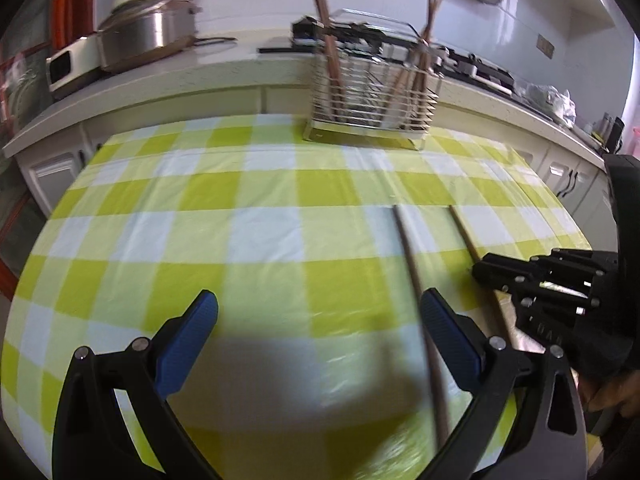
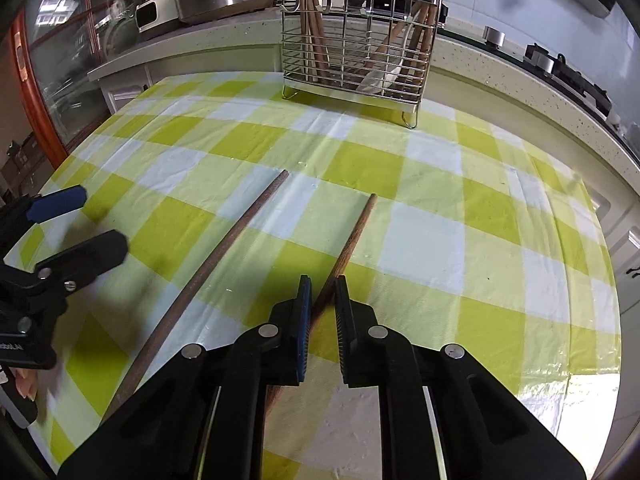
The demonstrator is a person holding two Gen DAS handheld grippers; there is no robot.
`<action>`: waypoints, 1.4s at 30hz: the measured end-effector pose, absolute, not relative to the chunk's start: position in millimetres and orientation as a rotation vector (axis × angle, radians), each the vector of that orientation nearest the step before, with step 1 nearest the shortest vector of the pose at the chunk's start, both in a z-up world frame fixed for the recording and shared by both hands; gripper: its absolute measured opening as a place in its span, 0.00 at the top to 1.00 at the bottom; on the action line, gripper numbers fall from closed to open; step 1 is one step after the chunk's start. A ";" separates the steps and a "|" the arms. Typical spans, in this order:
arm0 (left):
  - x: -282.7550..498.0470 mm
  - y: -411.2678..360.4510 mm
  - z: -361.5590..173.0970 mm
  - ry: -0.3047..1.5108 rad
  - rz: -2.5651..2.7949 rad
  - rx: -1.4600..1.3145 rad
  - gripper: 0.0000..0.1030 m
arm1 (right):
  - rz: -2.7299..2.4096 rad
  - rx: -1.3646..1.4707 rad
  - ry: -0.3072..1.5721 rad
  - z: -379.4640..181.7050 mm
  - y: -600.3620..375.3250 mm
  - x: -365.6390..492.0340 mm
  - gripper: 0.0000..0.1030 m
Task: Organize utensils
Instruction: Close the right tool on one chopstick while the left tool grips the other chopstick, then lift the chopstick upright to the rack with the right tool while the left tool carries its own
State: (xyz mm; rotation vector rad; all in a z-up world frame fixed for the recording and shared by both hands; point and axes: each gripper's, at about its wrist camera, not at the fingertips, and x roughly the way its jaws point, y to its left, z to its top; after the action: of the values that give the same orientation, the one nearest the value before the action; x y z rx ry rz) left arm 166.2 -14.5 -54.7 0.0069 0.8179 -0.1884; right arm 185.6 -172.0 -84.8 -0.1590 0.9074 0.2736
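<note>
Your right hand-held gripper (image 2: pixel 323 280) clamps one chopstick (image 2: pixel 354 232); only the left wrist view shows your left hand-held gripper (image 1: pixel 318 312) spread wide.

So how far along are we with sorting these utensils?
Partly done. Several chopsticks already stand in the wire rack at the far edge of the table. In hand: the right tool is shut on one chopstick. Left: a second chopstick lies loose on the checked cloth, beside the open left tool.
</note>
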 end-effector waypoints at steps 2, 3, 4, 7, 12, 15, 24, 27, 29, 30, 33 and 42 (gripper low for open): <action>173.8 -26.9 -56.4 0.839 -0.208 0.018 0.05 | 0.285 -0.163 0.906 -84.6 -177.4 183.8 0.94; 177.7 -33.8 -57.4 0.848 -0.212 0.029 0.05 | 0.291 -0.162 0.905 -84.8 -181.2 182.1 0.94; 181.0 -39.4 -58.8 0.856 -0.216 0.040 0.06 | 0.292 -0.160 0.903 -84.9 -186.0 180.4 0.94; 190.6 -58.3 -62.8 0.875 -0.227 0.073 0.10 | 0.284 -0.131 0.901 -86.0 -202.5 177.0 0.94; 199.3 -77.4 -72.7 0.907 -0.237 0.101 0.27 | 0.273 -0.098 0.899 -86.9 -221.5 173.9 0.94; 200.2 -86.9 -79.4 0.917 -0.237 0.127 0.35 | 0.265 -0.077 0.899 -87.0 -231.0 174.8 0.94; 200.9 -96.7 -77.7 0.896 -0.261 0.176 0.87 | 0.269 -0.115 0.911 -86.9 -230.5 179.2 0.93; 200.9 -94.4 -77.2 0.895 -0.264 0.172 0.93 | 0.266 -0.140 0.919 -86.9 -227.3 183.9 0.90; 200.5 -93.0 -77.1 0.896 -0.276 0.169 0.94 | 0.263 -0.159 0.923 -86.9 -224.4 187.0 0.87; 200.2 -92.6 -76.9 0.898 -0.281 0.169 0.94 | 0.261 -0.166 0.924 -86.8 -223.4 188.5 0.85; 200.4 -90.1 -76.9 0.901 -0.295 0.156 0.94 | 0.236 -0.189 0.928 -86.1 -220.6 194.5 0.73; 203.6 -87.1 -75.4 0.920 -0.321 0.144 0.94 | 0.283 -0.141 0.941 -86.2 -222.0 197.3 0.93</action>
State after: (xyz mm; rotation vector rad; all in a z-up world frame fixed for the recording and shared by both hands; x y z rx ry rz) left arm 203.6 -87.1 -75.4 0.1435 0.9199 -0.3205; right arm 197.3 -222.0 -86.2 -0.1413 0.9409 0.2829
